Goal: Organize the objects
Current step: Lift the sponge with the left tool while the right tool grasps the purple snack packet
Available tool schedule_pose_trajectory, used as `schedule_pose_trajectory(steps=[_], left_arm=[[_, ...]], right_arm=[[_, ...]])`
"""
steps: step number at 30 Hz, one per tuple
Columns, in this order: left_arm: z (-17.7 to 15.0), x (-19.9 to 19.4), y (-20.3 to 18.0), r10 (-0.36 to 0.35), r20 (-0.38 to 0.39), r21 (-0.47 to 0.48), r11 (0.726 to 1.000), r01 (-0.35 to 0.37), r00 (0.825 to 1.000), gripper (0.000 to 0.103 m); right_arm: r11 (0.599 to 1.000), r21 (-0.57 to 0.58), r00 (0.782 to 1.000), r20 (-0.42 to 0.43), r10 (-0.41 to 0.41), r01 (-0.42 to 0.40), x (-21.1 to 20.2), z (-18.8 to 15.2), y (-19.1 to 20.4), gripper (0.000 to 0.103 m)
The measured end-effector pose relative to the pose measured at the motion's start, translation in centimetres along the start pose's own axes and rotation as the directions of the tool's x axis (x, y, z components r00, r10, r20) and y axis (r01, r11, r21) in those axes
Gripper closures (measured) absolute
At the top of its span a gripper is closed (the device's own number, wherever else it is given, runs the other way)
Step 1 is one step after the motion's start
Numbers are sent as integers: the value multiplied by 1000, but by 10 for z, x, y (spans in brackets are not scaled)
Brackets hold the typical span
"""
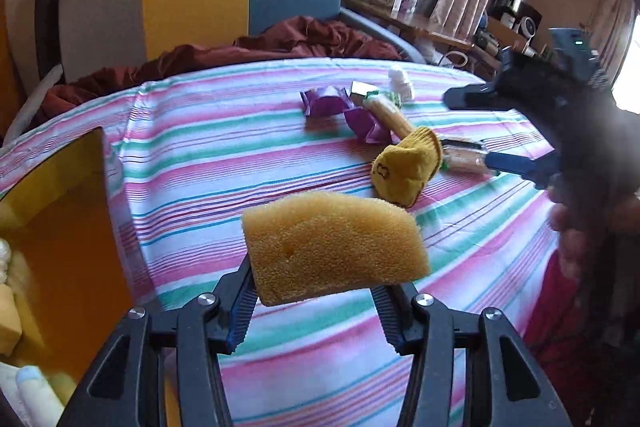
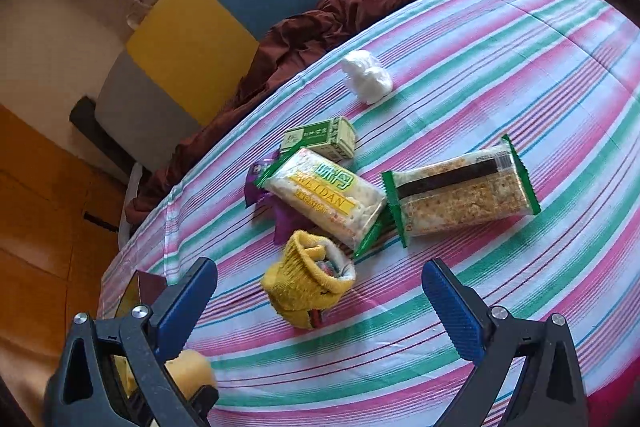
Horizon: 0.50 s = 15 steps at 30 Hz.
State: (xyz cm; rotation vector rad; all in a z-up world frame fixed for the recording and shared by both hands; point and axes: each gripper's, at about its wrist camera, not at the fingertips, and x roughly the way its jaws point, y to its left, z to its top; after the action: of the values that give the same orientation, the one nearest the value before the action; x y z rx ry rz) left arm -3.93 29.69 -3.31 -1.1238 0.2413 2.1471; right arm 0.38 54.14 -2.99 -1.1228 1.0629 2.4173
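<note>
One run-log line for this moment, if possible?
left gripper: shut on sponge | right gripper: open over yellow sock | snacks: on table

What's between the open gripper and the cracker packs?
In the right wrist view, a rolled yellow sock lies on the striped cloth between the right gripper and the cracker packs.

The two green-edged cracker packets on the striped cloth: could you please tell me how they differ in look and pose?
The front-up packet shows a yellow band and green lettering; the back-up packet shows a dark strip, a barcode and browner crackers. The front-up packet lies across a purple wrapper and beside the green box; the back-up packet lies flat on the striped cloth. Both are clear, sealed, with serrated green ends, and their near corners meet.
</note>
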Motion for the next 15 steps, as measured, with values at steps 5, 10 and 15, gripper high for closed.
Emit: schedule_pose_trajectory(steps=[5, 10, 15], left_arm=[[-9, -29, 10, -16, 56, 19, 1000, 15, 998, 50], [-23, -46, 21, -74, 72, 20, 997, 73, 995, 50], [-27, -54, 25, -142, 93, 5, 990, 143, 985, 50]], right_arm=[[979, -203, 1000, 13, -10, 13, 3, 0, 45, 2], [817, -559, 988, 24, -152, 139, 37, 11, 107, 11], [592, -777, 942, 3, -337, 214, 95, 27, 135, 20]])
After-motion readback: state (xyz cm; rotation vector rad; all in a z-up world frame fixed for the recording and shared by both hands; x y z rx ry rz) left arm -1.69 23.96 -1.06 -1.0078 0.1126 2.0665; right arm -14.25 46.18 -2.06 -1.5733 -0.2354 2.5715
